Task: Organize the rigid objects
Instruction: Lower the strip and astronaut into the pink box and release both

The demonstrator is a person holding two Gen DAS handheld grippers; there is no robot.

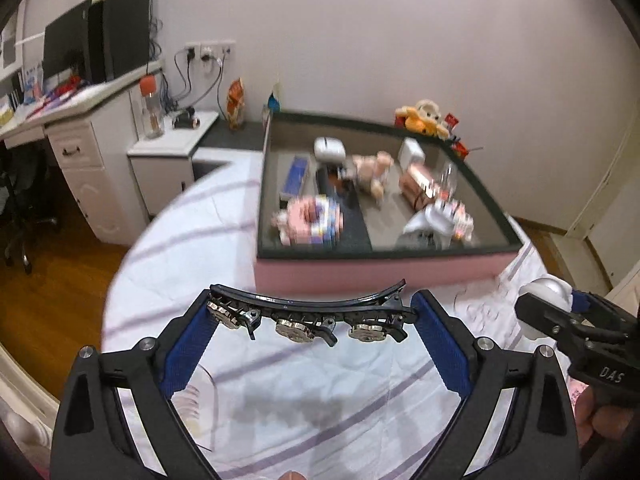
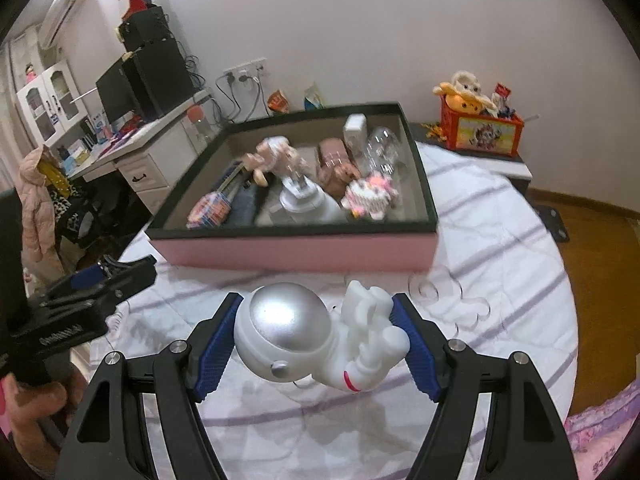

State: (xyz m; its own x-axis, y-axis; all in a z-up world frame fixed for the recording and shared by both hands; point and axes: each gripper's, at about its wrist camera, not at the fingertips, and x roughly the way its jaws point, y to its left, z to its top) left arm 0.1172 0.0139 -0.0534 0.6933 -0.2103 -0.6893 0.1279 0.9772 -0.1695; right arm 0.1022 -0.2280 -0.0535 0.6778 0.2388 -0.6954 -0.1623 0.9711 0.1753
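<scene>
Two grippers before one pink box: left gripper pinches one hair clip; right gripper clamps one astronaut figure.

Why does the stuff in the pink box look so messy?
The toys in the pink box lie jumbled: a white bottle is tipped on its side and a doll sprawls against other things. Nothing looks broken or spilled, though the picture is blurry there.
</scene>
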